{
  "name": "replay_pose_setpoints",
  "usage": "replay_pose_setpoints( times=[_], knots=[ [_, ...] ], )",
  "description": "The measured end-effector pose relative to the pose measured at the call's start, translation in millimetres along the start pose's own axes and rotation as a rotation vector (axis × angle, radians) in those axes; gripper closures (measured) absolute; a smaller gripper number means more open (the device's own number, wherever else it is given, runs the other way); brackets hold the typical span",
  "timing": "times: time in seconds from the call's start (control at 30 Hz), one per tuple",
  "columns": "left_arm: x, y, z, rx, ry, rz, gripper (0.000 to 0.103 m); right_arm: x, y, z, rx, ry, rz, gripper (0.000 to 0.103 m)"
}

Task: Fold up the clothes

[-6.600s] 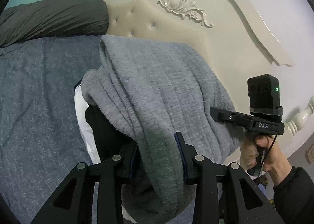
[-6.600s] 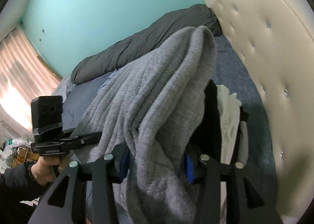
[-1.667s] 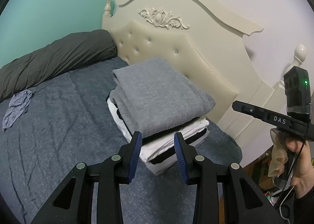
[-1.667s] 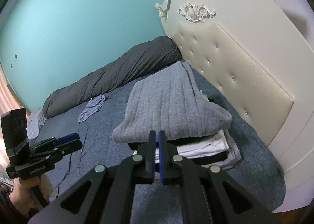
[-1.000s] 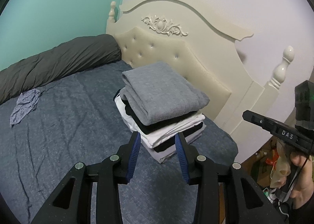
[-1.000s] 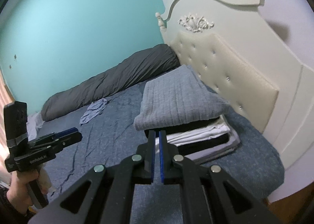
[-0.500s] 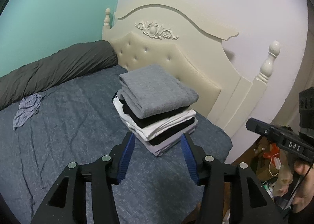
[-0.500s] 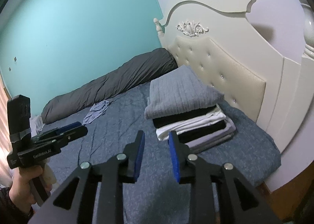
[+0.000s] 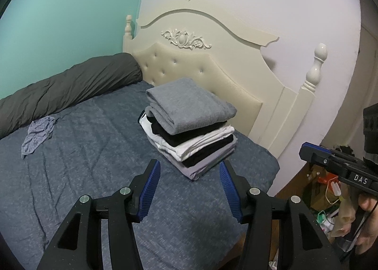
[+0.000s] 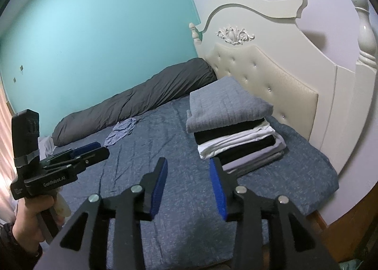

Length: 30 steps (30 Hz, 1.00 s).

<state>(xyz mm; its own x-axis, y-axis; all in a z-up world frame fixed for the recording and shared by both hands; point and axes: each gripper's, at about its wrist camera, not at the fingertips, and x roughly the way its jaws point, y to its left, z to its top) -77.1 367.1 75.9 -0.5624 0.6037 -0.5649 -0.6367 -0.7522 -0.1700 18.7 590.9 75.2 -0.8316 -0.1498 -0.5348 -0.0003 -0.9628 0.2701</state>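
From my left camera, the stack of folded clothes [image 9: 189, 132] lies on the blue bed cover [image 9: 82, 163] at about 12 o'clock, just beside the cream headboard [image 9: 212, 73]. A folded grey sweater [image 9: 189, 106] is on top of it. My left gripper [image 9: 189, 187] has its jaws spread wide and holds nothing. My right gripper [image 10: 188, 185] is also spread and empty, with the stack at about 1 o'clock. A small crumpled cloth [image 9: 37, 135] lies at 10 o'clock, near the dark rolled duvet [image 9: 66, 90].
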Motion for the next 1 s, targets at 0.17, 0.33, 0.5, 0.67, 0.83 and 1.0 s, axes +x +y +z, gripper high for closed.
replay_pose_setpoints(
  times=[0.17, 0.33, 0.5, 0.67, 0.83, 1.0],
  knots=[
    [-9.1, 2.9, -6.9, -0.004, -0.007, 0.006, 0.045, -6.5, 7.2, -9.1, -0.007, -0.008, -0.019, 0.059],
    [-17.9, 5.3, -14.4, -0.01, -0.012, 0.008, 0.038, -11.9, 12.6, -17.7, -0.01, -0.018, -0.046, 0.042],
    [-24.8, 6.7, -22.5, -0.003, -0.015, 0.014, 0.035, -14.5, 14.5, -26.2, -0.004, -0.024, -0.075, 0.037],
    [-31.2, 8.2, -30.4, 0.001, -0.025, 0.022, 0.031, -15.4, 14.8, -37.3, 0.016, -0.024, -0.09, 0.026],
    [-38.0, 8.5, -38.7, 0.008, -0.033, 0.027, 0.024, -17.6, 13.5, -48.7, 0.034, -0.039, -0.104, 0.019],
    [-41.0, 8.8, -46.9, 0.014, -0.026, 0.037, 0.022, -17.5, 11.7, -57.4, 0.042, -0.041, -0.129, 0.017]
  ],
)
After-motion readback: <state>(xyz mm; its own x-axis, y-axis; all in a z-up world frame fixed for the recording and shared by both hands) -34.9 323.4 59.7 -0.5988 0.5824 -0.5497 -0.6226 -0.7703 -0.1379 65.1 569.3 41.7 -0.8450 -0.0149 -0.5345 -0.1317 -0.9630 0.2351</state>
